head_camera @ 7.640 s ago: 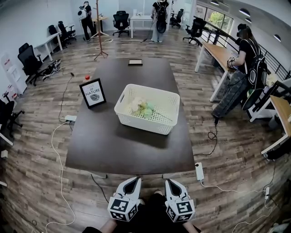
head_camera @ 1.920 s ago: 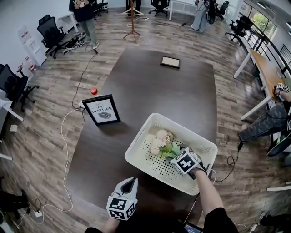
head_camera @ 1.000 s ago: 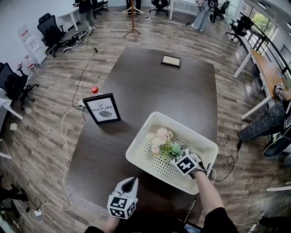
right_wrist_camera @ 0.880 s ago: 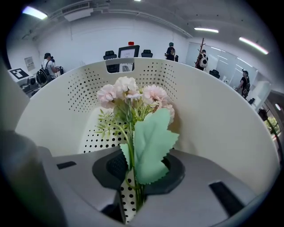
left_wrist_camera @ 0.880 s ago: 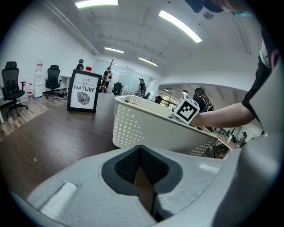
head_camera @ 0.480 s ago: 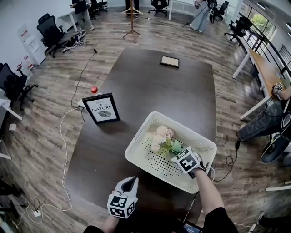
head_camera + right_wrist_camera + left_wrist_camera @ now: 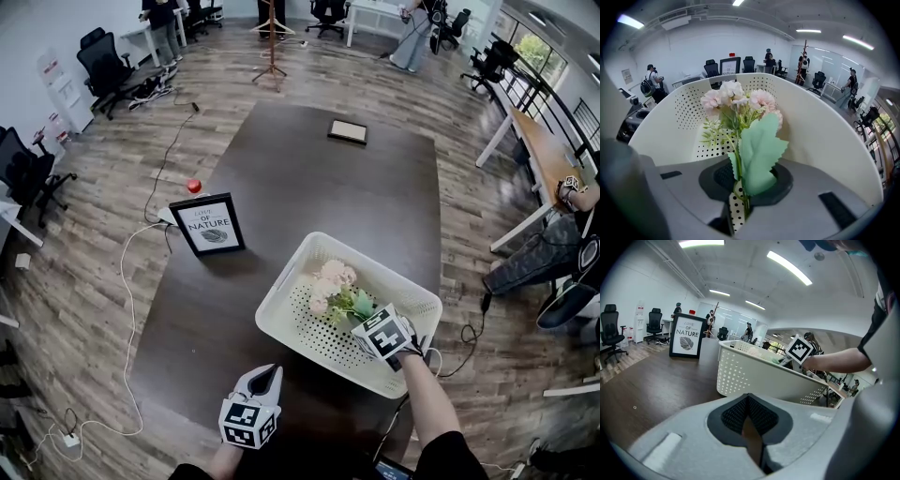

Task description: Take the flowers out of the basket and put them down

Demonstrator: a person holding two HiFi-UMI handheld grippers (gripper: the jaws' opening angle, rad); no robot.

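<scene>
Flowers (image 7: pixel 333 292): were inside the basket (image 7: pixel 284 281) on the table (image 7: pixel 281 169), blooms away from the right gripper (image 7: pixel 360 317).
Right gripper: jaws had just been closing, and they pinched the thin stems below the big leaf.
Left gripper (image 7: pixel 267 377): jaws pressed together, empty, by the table's near edge.
Handling: probably light and floppy, so best held low on the bundled stems — not by the petals.

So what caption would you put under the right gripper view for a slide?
The right gripper, its jaws just closing, clamps the pink flowers low down inside the white basket.
</scene>
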